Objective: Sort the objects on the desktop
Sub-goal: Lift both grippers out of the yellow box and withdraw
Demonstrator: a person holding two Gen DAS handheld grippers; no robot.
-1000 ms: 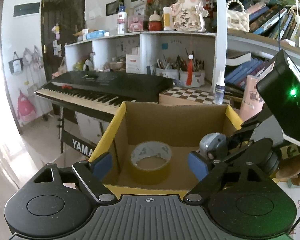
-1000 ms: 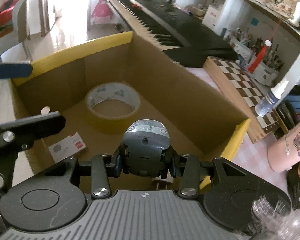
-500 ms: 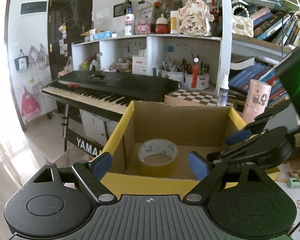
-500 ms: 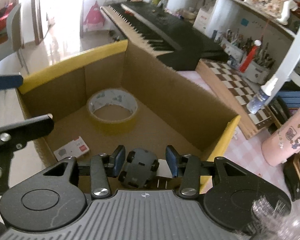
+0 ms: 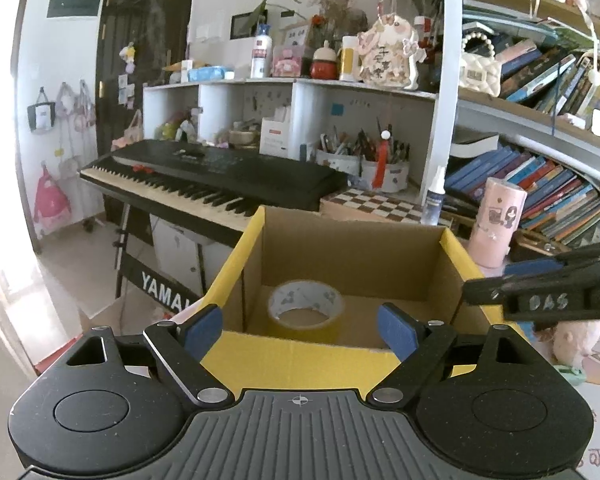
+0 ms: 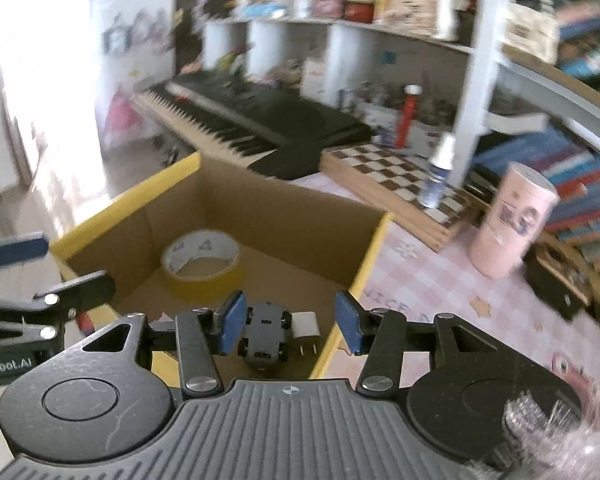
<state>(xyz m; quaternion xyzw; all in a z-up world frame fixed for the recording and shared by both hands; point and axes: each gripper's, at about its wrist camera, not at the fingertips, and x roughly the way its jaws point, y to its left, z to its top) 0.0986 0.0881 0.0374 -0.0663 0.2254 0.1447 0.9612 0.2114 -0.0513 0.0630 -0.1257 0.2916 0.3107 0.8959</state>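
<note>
A cardboard box with a yellow rim holds a yellow tape roll, a dark toy car lying wheels up, and a white plug. My right gripper hangs over the box's near corner. Its jaws are opening and the car lies loose on the floor below them, no pad pressing on it. My left gripper stands open and holds nothing in front of the box's near wall. The tape roll shows beyond it. The right gripper's fingers reach in from the right.
Behind the box stand a black piano keyboard, a chessboard with a small spray bottle, and a pink cup. Crowded shelves and books fill the back and right. A pink checked cloth covers the table.
My right gripper has let go of the toy car, which now lies upside down in the box. That gripper has risen, rolled and drawn back. My left gripper has backed slightly away from the box.
</note>
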